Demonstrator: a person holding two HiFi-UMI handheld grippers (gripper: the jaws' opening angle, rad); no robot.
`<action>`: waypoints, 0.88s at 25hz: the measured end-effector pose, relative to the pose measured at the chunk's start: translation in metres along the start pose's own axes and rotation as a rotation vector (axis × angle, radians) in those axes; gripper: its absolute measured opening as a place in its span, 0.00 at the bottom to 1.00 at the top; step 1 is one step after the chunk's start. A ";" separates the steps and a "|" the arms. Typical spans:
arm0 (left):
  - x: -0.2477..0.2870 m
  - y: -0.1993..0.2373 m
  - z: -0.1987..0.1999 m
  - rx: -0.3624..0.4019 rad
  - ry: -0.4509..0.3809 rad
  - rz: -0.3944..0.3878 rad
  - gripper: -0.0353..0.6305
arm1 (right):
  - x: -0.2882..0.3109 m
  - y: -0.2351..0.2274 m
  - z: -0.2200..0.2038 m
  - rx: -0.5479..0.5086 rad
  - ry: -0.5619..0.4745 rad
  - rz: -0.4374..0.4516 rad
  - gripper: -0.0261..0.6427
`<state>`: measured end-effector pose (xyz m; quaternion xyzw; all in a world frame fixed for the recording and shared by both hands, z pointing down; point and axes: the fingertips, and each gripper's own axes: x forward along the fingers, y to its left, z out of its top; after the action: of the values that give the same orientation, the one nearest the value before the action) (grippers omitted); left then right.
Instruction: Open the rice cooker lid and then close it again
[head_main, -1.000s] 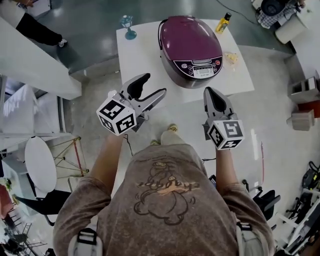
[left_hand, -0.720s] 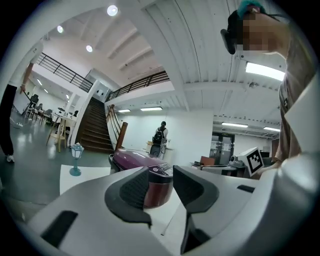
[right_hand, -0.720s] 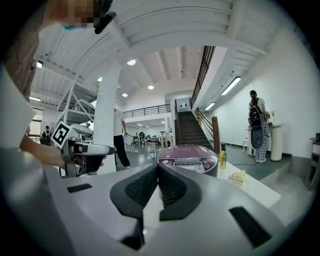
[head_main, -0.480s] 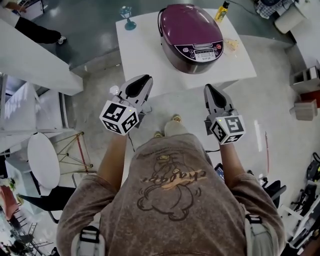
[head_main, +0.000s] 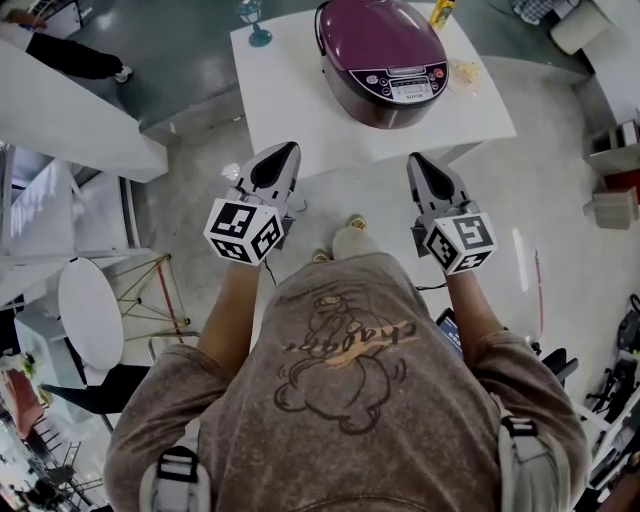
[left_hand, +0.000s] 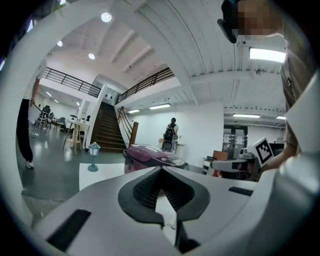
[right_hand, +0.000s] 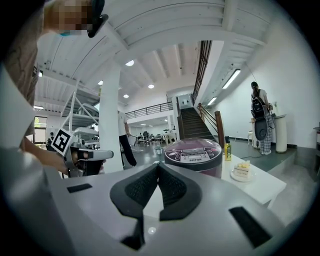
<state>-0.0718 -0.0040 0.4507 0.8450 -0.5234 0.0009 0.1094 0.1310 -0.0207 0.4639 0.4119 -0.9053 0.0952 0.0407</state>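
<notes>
The purple rice cooker (head_main: 383, 55) stands on the white table (head_main: 290, 100) with its lid down and its control panel facing me. It also shows in the left gripper view (left_hand: 150, 156) and the right gripper view (right_hand: 194, 152). My left gripper (head_main: 286, 149) hangs over the floor just short of the table's near edge, left of the cooker, shut and empty (left_hand: 161, 170). My right gripper (head_main: 415, 160) is level with it on the right, also short of the table, its jaws meeting at the tips with nothing held (right_hand: 158, 165).
On the table are a blue goblet (head_main: 252, 15) at the far left, a yellow bottle (head_main: 441, 12) and a plate of cake (head_main: 463, 72) beside the cooker. A white counter (head_main: 70, 110) and round table (head_main: 88, 318) lie left; boxes (head_main: 610, 210) right.
The left gripper's jaws, wide open a second ago, have closed. Both grippers have come back and down, away from the table. The cooker's lid stays down.
</notes>
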 end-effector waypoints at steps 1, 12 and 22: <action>-0.001 0.000 0.000 0.002 0.001 0.006 0.09 | 0.000 0.001 0.000 0.002 -0.001 0.004 0.04; -0.008 0.003 -0.003 -0.029 -0.006 0.052 0.09 | -0.008 -0.003 0.006 0.000 -0.018 -0.017 0.03; -0.008 0.007 -0.003 -0.035 -0.012 0.063 0.09 | -0.010 -0.007 0.004 0.006 -0.033 -0.041 0.03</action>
<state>-0.0816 0.0008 0.4544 0.8260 -0.5505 -0.0099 0.1208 0.1424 -0.0190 0.4591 0.4323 -0.8968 0.0904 0.0264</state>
